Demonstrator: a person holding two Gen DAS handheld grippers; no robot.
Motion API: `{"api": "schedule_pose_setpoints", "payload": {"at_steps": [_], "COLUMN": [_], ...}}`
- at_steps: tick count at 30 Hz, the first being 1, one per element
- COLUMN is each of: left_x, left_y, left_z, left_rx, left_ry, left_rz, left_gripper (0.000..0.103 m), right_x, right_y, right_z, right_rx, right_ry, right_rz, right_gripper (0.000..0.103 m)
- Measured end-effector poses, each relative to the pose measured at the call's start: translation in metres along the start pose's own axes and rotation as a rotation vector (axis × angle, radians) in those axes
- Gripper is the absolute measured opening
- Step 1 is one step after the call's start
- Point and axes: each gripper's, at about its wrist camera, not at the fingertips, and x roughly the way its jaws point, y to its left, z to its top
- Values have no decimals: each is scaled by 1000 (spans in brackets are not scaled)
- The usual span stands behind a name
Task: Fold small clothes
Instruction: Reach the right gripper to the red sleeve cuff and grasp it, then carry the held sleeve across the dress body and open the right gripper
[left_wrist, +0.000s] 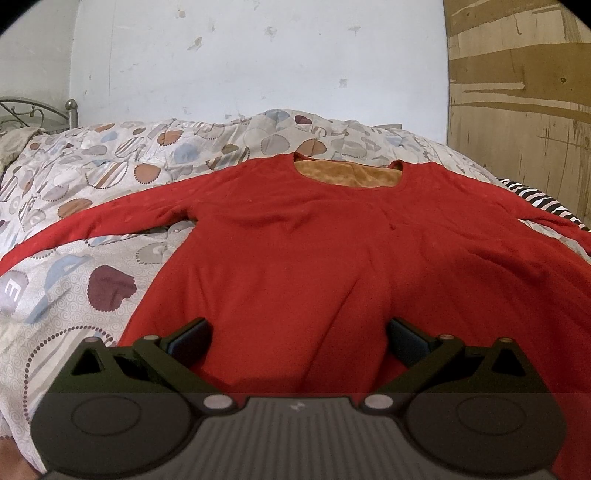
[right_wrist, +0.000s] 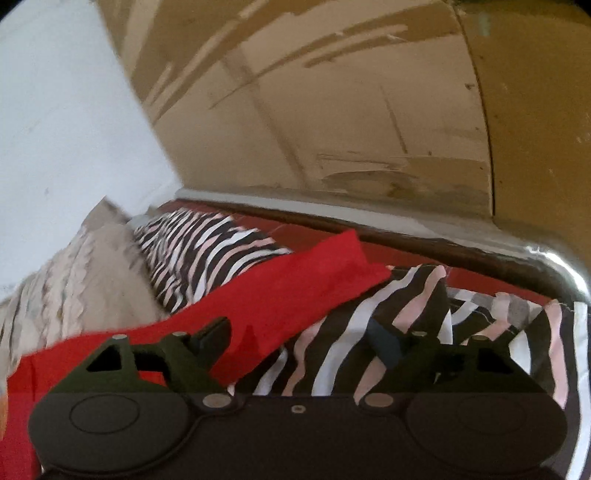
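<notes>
A red top is seen spread flat, front up, on a patterned quilt on a bed. Its neck hole, with a fuzzy tan inside, lies at 12 o'clock in the left wrist view, and its bottom edge lies at 6 o'clock. One sleeve is stretched out toward 9 o'clock. The other sleeve is stretched out the other way, over a black and white striped cloth; in the right wrist view its cuff end is seen at about 1 o'clock. The left gripper is held over the bottom part of the top, and its jaws are spread wide with nothing pinched. The right gripper is also spread wide. Its left finger is seen in front of the red sleeve and its right finger in front of the striped cloth, and no cloth is seen pinched. The top looks soft, thick and floppy, and fairly light. It would likely bend and sag wherever it is lifted, and it is not likely to break. The sleeve would best be taken near its cuff, so it can be laid across the chest. Only the red cloth should be pinched, as the striped cloth under it could be caught by mistake. The bottom edge could be taken at a corner later.
</notes>
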Motion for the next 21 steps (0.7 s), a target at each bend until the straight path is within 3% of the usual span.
{"api": "schedule_pose_setpoints", "payload": {"at_steps": [4, 6, 8, 9, 10, 11, 13, 21], "left_x": [0, 0, 0, 0, 0, 0, 0, -11], "left_y": [0, 0, 0, 0, 0, 0, 0, 25], "left_z": [0, 0, 0, 0, 0, 0, 0, 16], "left_rx": [0, 0, -1, 0, 0, 0, -6, -132], "left_ry": [0, 0, 0, 0, 0, 0, 0, -4], "left_rz": [0, 0, 0, 0, 0, 0, -5, -82], "left_gripper": [103, 103, 103, 103, 103, 103, 103, 103], "right_x": [20, 33, 40, 42, 41, 40, 37, -8], "right_y": [-4, -6, -10, -13, -14, -14, -10, 42], "right_z": [14, 19, 21, 22, 22, 22, 24, 46], "right_rx": [100, 142, 192, 213, 230, 241, 224, 36], "right_ry": [35, 58, 63, 57, 43, 27, 6, -79], "right_rz": [-35, -82, -123, -125, -117, -107, -100, 4], "right_gripper": [83, 76, 58, 54, 44, 26, 13, 9]}}
